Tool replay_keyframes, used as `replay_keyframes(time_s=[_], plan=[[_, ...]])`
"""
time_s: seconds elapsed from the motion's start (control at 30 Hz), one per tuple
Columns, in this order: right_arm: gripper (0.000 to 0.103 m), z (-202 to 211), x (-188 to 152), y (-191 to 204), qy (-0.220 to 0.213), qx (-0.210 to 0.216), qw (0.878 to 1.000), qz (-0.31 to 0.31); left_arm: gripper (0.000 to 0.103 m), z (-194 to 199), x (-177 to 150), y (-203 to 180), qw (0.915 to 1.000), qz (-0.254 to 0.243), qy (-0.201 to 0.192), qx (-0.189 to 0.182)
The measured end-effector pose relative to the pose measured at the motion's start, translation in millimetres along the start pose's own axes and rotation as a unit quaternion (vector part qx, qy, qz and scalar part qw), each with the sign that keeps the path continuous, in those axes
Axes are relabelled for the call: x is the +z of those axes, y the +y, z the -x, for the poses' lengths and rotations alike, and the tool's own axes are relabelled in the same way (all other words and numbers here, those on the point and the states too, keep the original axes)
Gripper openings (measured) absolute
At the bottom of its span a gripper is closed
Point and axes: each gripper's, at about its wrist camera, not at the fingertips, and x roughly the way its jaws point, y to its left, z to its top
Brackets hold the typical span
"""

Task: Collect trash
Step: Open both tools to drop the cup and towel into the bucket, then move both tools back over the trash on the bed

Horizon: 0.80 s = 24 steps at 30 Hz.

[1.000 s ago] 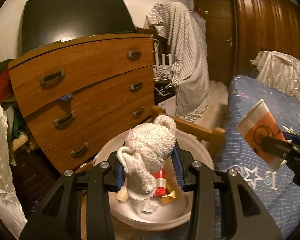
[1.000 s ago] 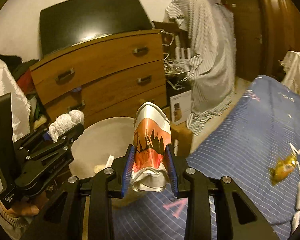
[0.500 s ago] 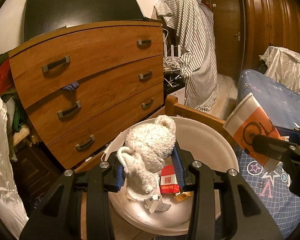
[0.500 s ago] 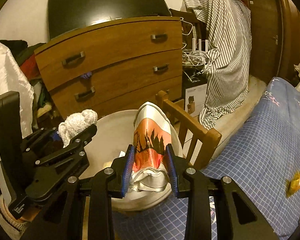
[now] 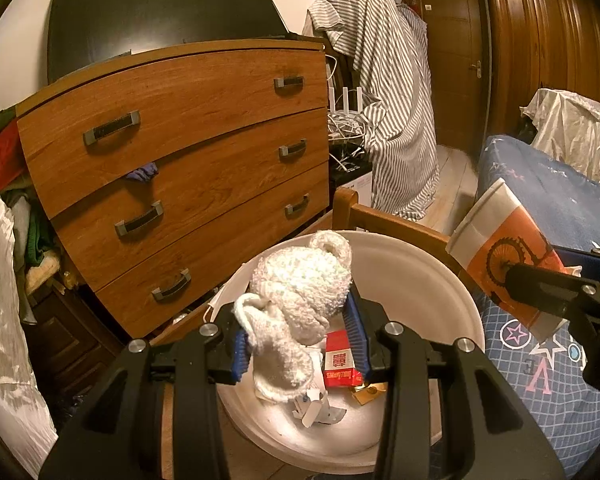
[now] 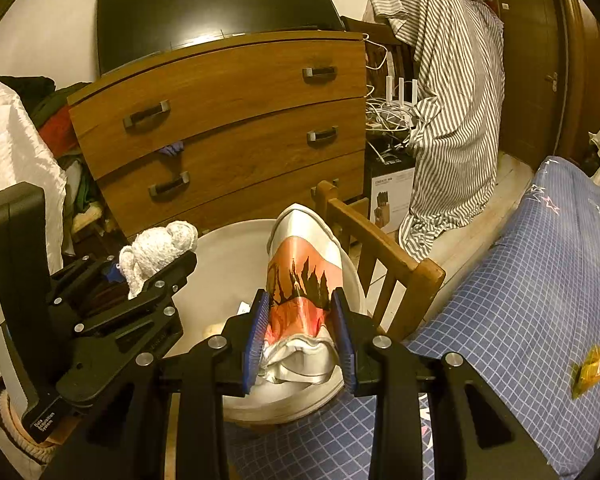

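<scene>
Left gripper (image 5: 300, 340) clamped on a white balled sock (image 5: 300, 300), jaws partly closed around it. Right gripper (image 6: 300, 340) clamped on a crushed paper cup (image 6: 304, 280). White basin (image 5: 420, 280) sits directly below and ahead of both claws, red packet (image 5: 338, 364) and scraps inside.

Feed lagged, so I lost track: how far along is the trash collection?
Partly done. A red packet and paper scraps already lie in the white basin. In hand: the left tongs grip a white cloth wad, the right tongs a crushed paper cup, both above the basin. Left: a yellow wrapper on the bed.
</scene>
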Motion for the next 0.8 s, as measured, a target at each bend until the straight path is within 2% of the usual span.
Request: replay_keyframes(time_s=[0.4,0.5,0.6,0.8], plan=[[0.034,-2,-1,-2,0.0,0.001,1.0,0.002,0.038,-6,-1,6,1.0,0.003,0.002,0.003],[0.036,-5,-1,-1,0.002,0.002,1.0,0.013,0.041,-8,0,9,0.9999,0.009,0.003,0.005],[0.041,-10,-1,-2,0.002,-0.008,1.0,0.014,0.072,-12,0,15,0.9996,0.024,0.007,0.01],[0.041,-11,-2,-8,0.002,-0.006,1.0,0.005,0.072,-17,-4,16,0.9996,0.024,0.016,-0.005]])
